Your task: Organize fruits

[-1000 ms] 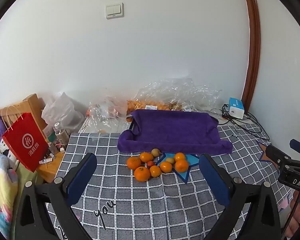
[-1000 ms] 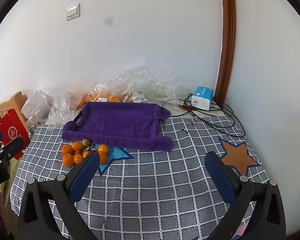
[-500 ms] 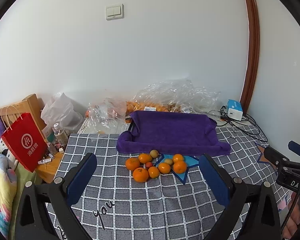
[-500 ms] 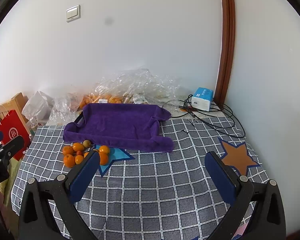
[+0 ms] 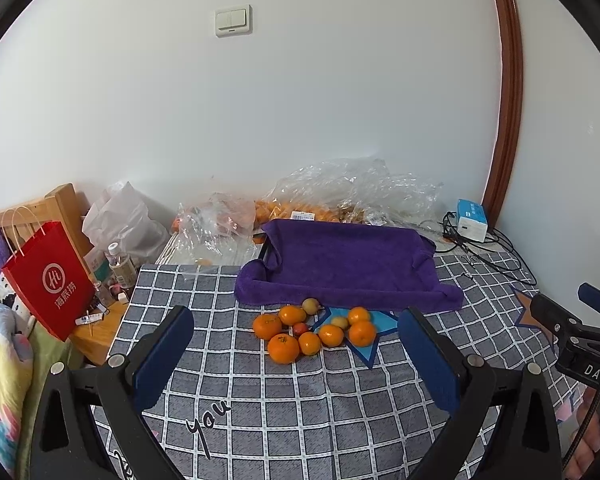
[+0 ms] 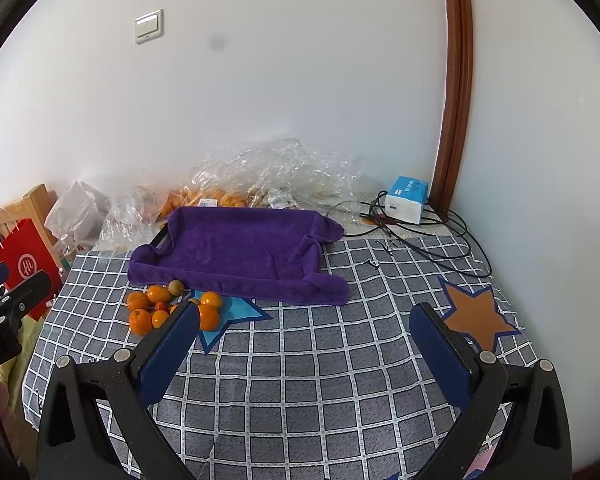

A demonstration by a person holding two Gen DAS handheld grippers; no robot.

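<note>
The left view showed a red bag (image 5: 48, 276) whole; the right view alone showed an orange star (image 6: 476, 316) on the cloth (image 6: 300, 360). Both grippers — left (image 5: 300, 360) and right (image 6: 304, 348) — hung wide open, holding nothing. The fruits (image 5: 312, 330) lay clustered ahead of the left jaws, touching the tray (image 5: 348, 268) — its long axis side to side.
</note>
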